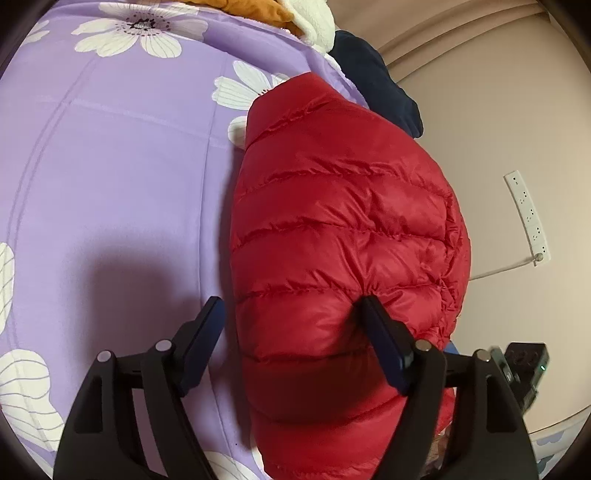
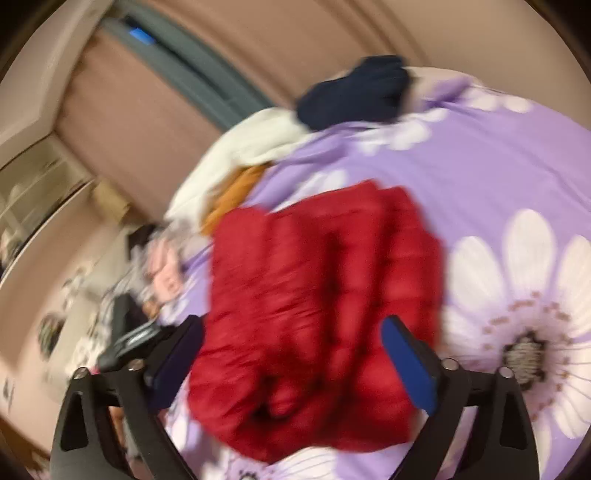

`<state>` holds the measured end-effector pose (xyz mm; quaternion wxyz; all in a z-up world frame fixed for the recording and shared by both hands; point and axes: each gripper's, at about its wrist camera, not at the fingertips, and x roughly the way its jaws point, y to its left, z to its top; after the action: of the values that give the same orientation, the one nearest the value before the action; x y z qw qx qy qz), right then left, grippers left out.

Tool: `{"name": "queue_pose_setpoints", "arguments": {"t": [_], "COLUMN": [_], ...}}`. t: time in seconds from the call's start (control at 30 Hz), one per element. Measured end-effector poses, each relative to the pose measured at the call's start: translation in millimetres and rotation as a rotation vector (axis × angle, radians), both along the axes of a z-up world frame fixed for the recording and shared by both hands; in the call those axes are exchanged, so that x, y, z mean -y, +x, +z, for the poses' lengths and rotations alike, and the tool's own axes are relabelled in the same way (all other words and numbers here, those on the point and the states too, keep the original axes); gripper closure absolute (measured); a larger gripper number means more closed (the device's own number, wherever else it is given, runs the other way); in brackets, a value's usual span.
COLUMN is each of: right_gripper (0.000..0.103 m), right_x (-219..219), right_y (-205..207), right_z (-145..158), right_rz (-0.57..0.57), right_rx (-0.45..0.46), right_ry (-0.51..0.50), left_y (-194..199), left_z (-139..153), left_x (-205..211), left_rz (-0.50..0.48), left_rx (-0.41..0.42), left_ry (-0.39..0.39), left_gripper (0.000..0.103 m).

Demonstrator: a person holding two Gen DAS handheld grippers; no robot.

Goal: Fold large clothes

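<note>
- The red puffer jacket (image 1: 332, 236) is lying folded in a compact bundle on the purple flowered bedsheet (image 1: 110, 184), at the bed's edge.
- The left tool (image 1: 291, 306) is standing with its jaws apart, one finger resting against the jacket's quilting, nothing clamped.
- The right tool (image 2: 291, 325) is hanging with its jaws wide apart over the jacket (image 2: 325, 295); this view is blurred.
- A navy garment (image 1: 373, 77), a white garment (image 2: 258, 144) and an orange garment (image 1: 251, 9) are sitting farther along the bed.
</note>
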<state>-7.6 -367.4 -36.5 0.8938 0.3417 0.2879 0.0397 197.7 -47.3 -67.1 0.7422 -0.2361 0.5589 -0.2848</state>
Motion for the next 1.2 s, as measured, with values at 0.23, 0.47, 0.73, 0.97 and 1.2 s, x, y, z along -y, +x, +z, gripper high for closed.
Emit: {"name": "queue_pose_setpoints", "arguments": {"t": [0.23,0.47,0.73,0.97,1.2], "right_gripper": [0.001,0.001,0.000,0.000,0.001], "right_x": [42,44,39,33,30], "right_y": [12,33,49,65,66], "right_z": [-53,-88,-78,-82,-81], "right_rz": [-0.042,0.008,0.093,0.066,0.062], "right_rx": [-0.120,-0.130,-0.066,-0.170,-0.180], "right_ry": [0.259,0.440,0.493,0.412,0.381], "left_y": [3,3,8,9,2], "left_z": [-5,-12,-17,-17,-12], "left_x": [-3,-4,4,17,27], "left_rz": [0.002,0.010,0.007,-0.012,-0.021], "left_rx": [-0.017,-0.039,-0.058,-0.049,-0.012], "left_ry": [-0.008,-0.025,-0.060,-0.066,-0.040], "left_gripper": [0.019,0.016,0.017,0.015,0.015]}}
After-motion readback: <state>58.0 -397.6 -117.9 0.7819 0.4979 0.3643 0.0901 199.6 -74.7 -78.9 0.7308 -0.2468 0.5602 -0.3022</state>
